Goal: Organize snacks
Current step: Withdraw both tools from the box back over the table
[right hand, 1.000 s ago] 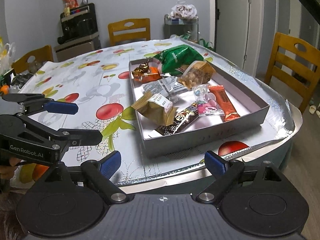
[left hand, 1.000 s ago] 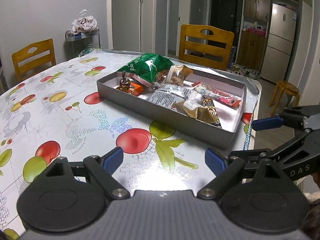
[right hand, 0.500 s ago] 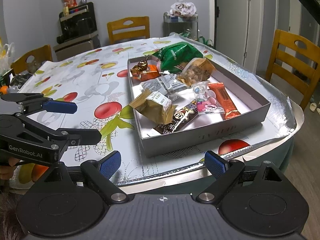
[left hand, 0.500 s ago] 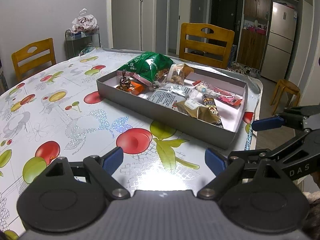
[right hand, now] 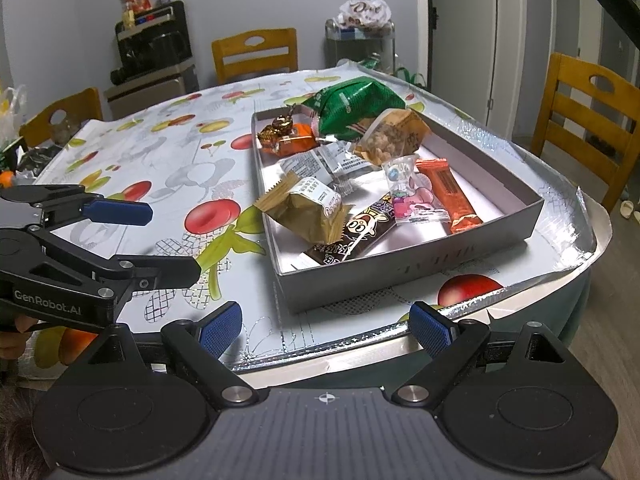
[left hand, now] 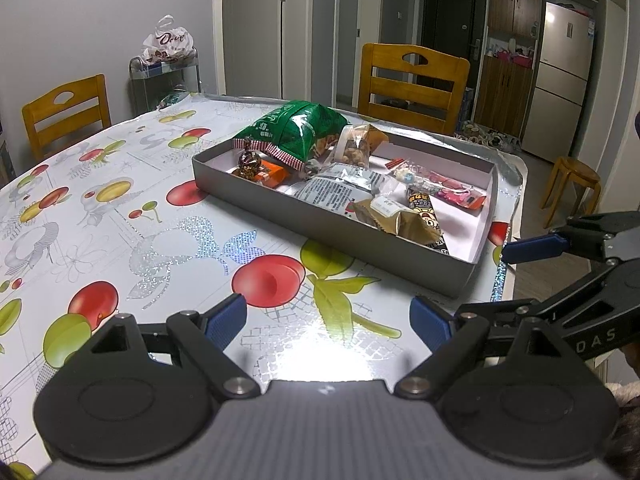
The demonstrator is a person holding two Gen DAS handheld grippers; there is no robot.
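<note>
L gripper (left hand: 328,320): jaws wide apart, nothing between them, held above the table (left hand: 120,208) near its front edge. R gripper (right hand: 326,330): jaws also wide apart, empty, held at the table's near edge, off the box's short end.

Grey box (right hand: 404,264) sits near the table's right edge and near corner. All snacks lie inside it:
- green bag (right hand: 352,106) at far end, leaning over the rim
- nut bag (right hand: 394,138) just beside the green bag
- gold candy (right hand: 280,128) on orange pkt (right hand: 298,142), far-left corner
- silver pkt (right hand: 320,164) mid box
- tan pkt (right hand: 308,210) at left wall
- choc bar (right hand: 356,234) near end, touching tan pkt
- pink candy bag (right hand: 412,200) and orange bar (right hand: 450,194), right side
</note>
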